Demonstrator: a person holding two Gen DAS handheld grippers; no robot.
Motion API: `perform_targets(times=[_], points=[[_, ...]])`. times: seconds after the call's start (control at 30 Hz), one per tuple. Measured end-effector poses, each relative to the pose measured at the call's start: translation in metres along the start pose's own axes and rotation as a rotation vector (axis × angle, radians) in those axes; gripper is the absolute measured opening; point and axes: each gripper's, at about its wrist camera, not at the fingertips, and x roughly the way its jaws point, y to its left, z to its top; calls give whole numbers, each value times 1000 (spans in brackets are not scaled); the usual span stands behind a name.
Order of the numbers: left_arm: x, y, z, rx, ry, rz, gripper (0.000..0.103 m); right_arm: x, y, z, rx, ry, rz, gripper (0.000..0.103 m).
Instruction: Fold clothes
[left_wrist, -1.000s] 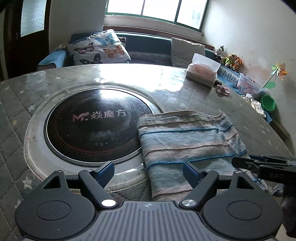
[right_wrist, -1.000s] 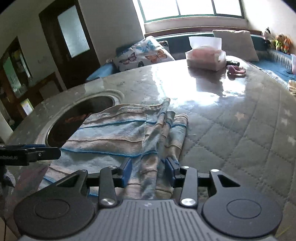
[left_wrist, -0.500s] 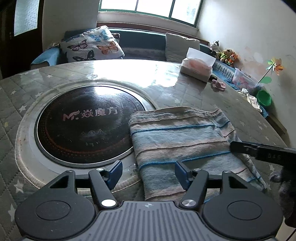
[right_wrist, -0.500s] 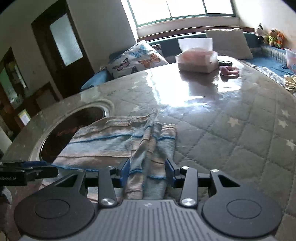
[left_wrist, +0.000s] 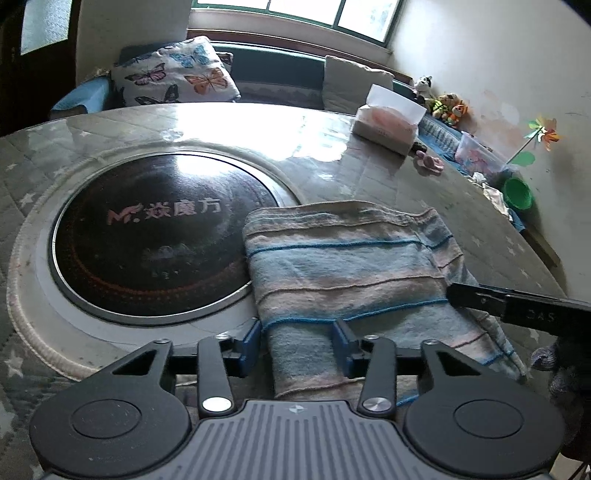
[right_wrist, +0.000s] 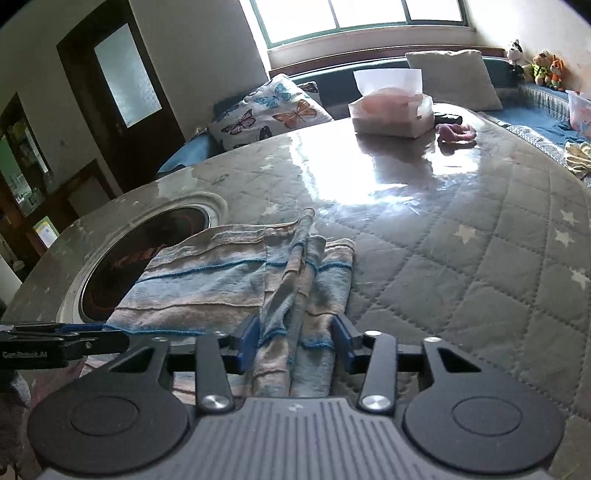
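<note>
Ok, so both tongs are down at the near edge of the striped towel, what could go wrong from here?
1. The left tongs are closing over only the corner of the blue-and-pink striped towel, so they may catch just the top layer.
2. The right tongs, also closing, straddle bunched ridges, which could fold in crooked.
3. Lifting may drag the towel across the round black cooktop.

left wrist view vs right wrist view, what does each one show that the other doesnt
Only the left wrist view shows the pinwheel and green bowl by the wall, and the whole round cooktop with its lettering.

Only the right wrist view shows the dark door and the bunched ridge along the striped towel's right side.

Both show the striped towel on the quilted table, the tissue box, the butterfly pillow and the window. Both show the left gripper and right gripper, each closing with towel between its jaws.
</note>
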Motion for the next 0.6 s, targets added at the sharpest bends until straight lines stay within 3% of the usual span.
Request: perform_targets(times=[0.03,0.1,0.17,0.27,0.6], points=[[1,0,0,2,-1,-4,43,0,-1,0,10,3,8,35],[1,1,1,-6,0,-12,32,1,-2,1,28,16,30,23],[1,3,3,-14,-1,-16,20,2,0,1,33,21,32,21],[-4,6,2,-24,-18,-17,11,0,5,3,23,22,29,16],[-49,33,-4,-80,-97,40,9,6,48,20,-51,61,131,12]])
